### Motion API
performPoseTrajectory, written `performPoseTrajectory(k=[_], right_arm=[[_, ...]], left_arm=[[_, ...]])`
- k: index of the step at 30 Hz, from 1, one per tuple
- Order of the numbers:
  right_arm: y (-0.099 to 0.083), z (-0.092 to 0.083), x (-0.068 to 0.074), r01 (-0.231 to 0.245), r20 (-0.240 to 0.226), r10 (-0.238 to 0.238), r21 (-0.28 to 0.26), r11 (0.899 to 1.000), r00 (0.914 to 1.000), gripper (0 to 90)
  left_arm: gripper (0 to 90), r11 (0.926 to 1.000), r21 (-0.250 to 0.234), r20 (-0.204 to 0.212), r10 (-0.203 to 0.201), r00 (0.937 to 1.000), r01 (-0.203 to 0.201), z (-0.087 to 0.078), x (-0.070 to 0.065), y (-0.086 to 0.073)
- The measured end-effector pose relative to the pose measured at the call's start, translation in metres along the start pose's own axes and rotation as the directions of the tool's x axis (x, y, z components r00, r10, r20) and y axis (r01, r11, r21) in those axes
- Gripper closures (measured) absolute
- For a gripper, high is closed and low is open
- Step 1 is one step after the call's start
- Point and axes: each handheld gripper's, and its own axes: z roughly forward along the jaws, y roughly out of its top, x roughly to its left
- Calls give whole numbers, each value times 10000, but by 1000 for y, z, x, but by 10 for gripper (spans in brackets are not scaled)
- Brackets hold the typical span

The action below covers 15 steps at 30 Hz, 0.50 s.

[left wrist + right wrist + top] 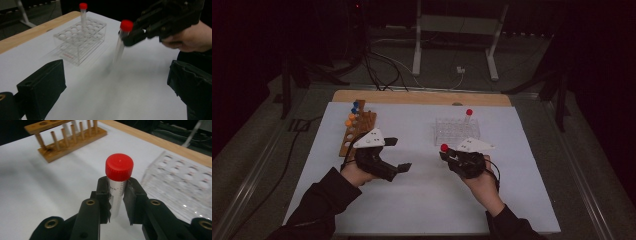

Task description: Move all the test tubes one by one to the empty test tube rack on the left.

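Observation:
My right gripper (448, 155) is shut on a clear tube with a red cap (444, 148), held just in front of the clear plastic rack (457, 131). In the right gripper view the two jaws pinch the tube (119, 167) below its cap. From the left gripper view the tube (120, 45) hangs tilted above the white mat, clamped near its top. A second red-capped tube (468, 113) stands upright in the rack's far corner. My left gripper (398, 155) is open with nothing between its jaws, to the right of the wooden rack (357, 127).
The wooden rack holds blue-capped and orange-capped tubes (352, 114) at its far end. A white mat (422, 200) covers the table, with a wooden edge (422, 96) at the back. Cables and stand legs lie on the floor beyond.

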Motion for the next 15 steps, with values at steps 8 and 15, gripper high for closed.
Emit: performPoseTrajectory(k=[8,15], right_arm=[[0,3,12,233,-366,-232,43,9997,9991,747],[-1,3,16,284,-506,-281,49,9996,9983,747]], left_arm=[[81,9998,-86,312,196,9993,-193,20,-4,15],[225,9994,-170,504,319,9982,-311,36,-8,22]])
